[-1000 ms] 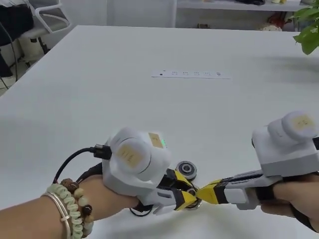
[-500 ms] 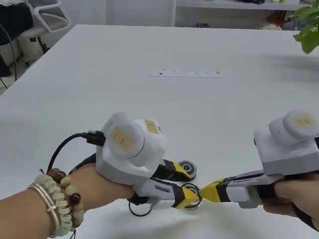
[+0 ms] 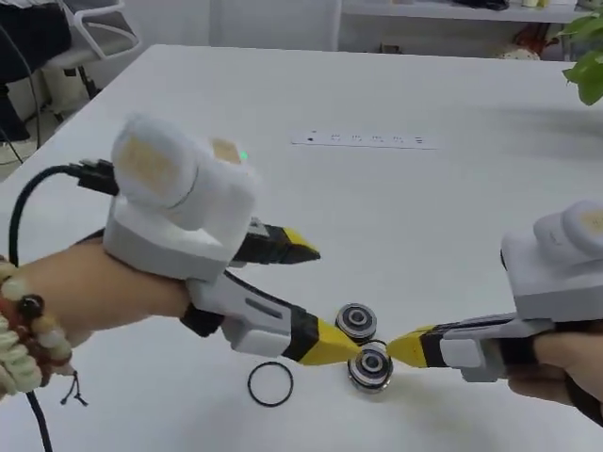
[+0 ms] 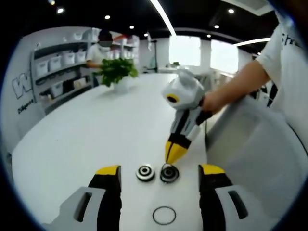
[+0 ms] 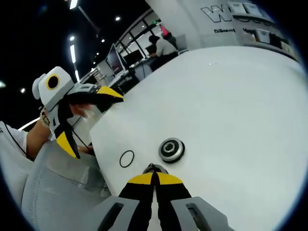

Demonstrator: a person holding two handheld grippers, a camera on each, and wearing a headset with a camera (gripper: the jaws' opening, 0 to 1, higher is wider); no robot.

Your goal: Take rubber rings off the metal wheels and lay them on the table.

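Black rubber ring [image 3: 270, 384] flat on the white desk [image 3: 424, 217], close to its near edge, free of both grippers and a little apart from the near metal wheel [image 3: 370, 365]. Just behind that, toward the desk's middle and almost touching it, the second metal wheel [image 3: 356, 320].

Half a second back, left gripper [image 3: 327, 299] low over the near wheel, nose to nose with the other; now lifted clear and swung back, jaws spread wide, nothing between them. Right gripper [image 3: 396, 347] unchanged in place: jaws pressed together, tip against the near wheel's rim, seemingly pinning it to the desk. Impossible to tell whether anything thin is pinched at the tip. Ring formerly half hidden under the left gripper, now in plain sight at the same spot.

Likely meaning: one ring off and laid down, left gripper backing away between pulls. Dark band round each wheel, too small to call rubber or bare groove. Probably next: check the near wheel for a remaining ring, then lower the open left gripper again while the right steadies the wheel. Some risk of a freed wheel rolling toward the near edge
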